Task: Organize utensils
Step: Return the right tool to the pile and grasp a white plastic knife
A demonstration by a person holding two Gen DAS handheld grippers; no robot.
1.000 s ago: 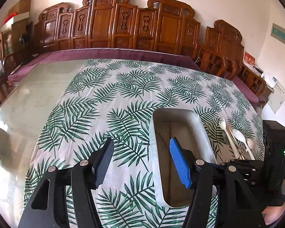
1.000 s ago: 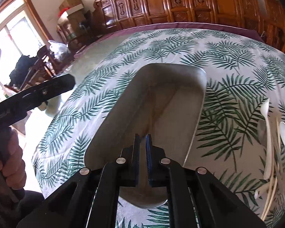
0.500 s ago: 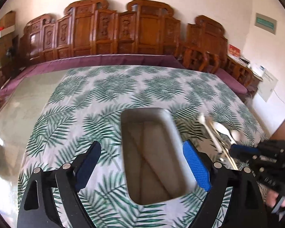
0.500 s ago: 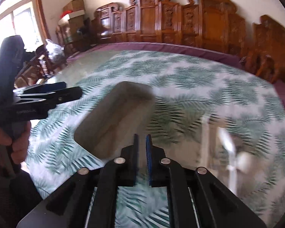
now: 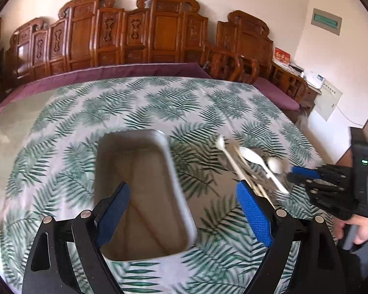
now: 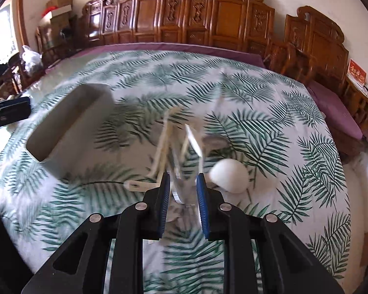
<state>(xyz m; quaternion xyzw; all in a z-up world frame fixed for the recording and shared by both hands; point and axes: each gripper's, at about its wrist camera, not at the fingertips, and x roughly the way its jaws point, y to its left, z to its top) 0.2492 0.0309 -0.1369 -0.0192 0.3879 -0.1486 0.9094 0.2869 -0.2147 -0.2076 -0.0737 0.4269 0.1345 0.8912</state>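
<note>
An empty grey metal tray (image 5: 135,147) (image 6: 68,122) sits on the palm-leaf tablecloth. To its right lies a loose pile of utensils (image 5: 252,166) (image 6: 174,144): pale chopsticks, white spoons (image 6: 229,175) and a fork. My left gripper (image 5: 181,191) stands wide open above the tray's right rim, holding nothing. My right gripper (image 6: 183,177) (image 5: 296,172) hovers over the near end of the pile. Its jaws are opening, a narrow gap shows between the blue pads (image 6: 201,196), and no pad presses on a utensil. The pile is motion-blurred.
Carved wooden chairs (image 6: 208,19) line the far side of the table, beyond a purple edge strip (image 5: 110,73). A person's hand (image 5: 363,227) holds the right gripper's handle. Boxes and bags (image 6: 29,56) stand at the far left.
My left gripper opened wider and swung right toward the utensils. My right gripper moved from over the tray to over the utensil pile, and its shut jaws parted slightly.
</note>
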